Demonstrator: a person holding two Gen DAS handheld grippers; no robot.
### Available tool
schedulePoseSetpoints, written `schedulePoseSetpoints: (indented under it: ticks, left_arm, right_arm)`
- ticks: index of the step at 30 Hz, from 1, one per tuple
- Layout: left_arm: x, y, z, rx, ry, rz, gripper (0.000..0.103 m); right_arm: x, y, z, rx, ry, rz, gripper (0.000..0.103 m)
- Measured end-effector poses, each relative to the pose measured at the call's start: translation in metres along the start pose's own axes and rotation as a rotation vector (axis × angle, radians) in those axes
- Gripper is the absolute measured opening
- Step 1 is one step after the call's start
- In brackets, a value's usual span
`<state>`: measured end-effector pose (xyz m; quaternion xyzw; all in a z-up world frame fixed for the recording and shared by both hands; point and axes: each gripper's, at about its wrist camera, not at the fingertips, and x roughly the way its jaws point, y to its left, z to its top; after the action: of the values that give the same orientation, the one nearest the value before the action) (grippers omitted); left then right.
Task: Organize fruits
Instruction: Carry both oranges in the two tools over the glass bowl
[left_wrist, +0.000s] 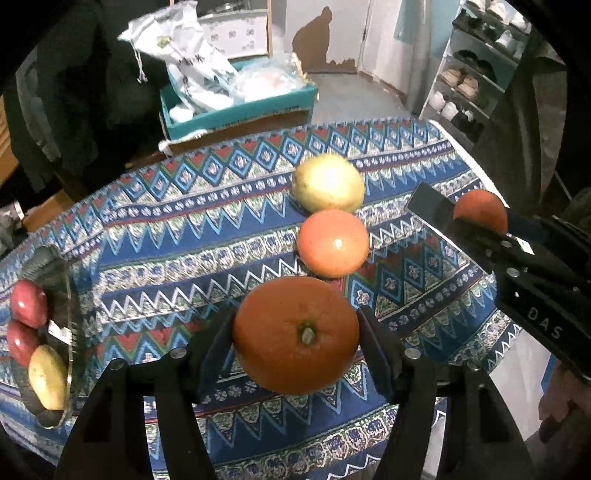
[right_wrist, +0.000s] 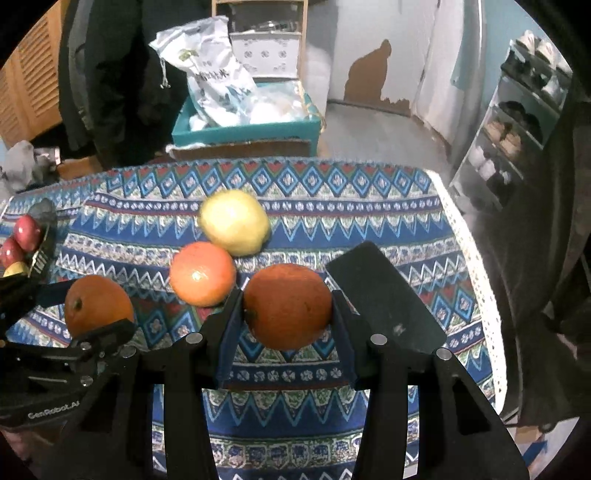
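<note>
Closest to my left wrist camera is a big orange (left_wrist: 295, 334), stem end facing the lens, clamped between the left fingers (left_wrist: 295, 343), whose dark pads press on it at 9 and 3 o'clock. It hangs clear of the surface (left_wrist: 177, 236), which is covered by a blue patterned cloth. From the right wrist camera I see a second orange (right_wrist: 288, 305) pinched the same way by the right fingers (right_wrist: 288, 317), also lifted off the cloth.

Two fruits lie on the cloth. From the left view, a paler orange (left_wrist: 333, 243) sits at 12 o'clock from the held one, and a yellow-green citrus (left_wrist: 328, 182) lies just beyond it, the two touching or nearly so. In the right view that pair sits at 10 to 11 o'clock from the orange I hold there.

At 9 o'clock in the left view, at the surface's edge, a clear plate (left_wrist: 68, 354) carries two red apples (left_wrist: 28, 302) and a yellow fruit (left_wrist: 48, 376). I cannot tell what kind the yellow one is.

A black phone-like slab (right_wrist: 384, 299) lies on the cloth at 3 o'clock from the right-hand orange, just beside the right pad.

Beyond the surface at 12 o'clock a teal box (right_wrist: 243, 129) holds white bags (right_wrist: 218, 85). A shoe rack (right_wrist: 517, 125) stands at 2 o'clock.
</note>
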<state>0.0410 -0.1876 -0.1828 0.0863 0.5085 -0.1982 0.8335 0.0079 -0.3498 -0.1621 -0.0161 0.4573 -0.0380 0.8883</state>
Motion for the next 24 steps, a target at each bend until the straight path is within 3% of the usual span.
schedulePoseSetpoints:
  ticks: [24]
  left_arm:
    - [-0.082,0.036,0.01,-0.055,-0.184,0.04,0.068]
  right_arm:
    - [-0.064,0.031,0.035,-0.043,-0.154,0.034,0.045]
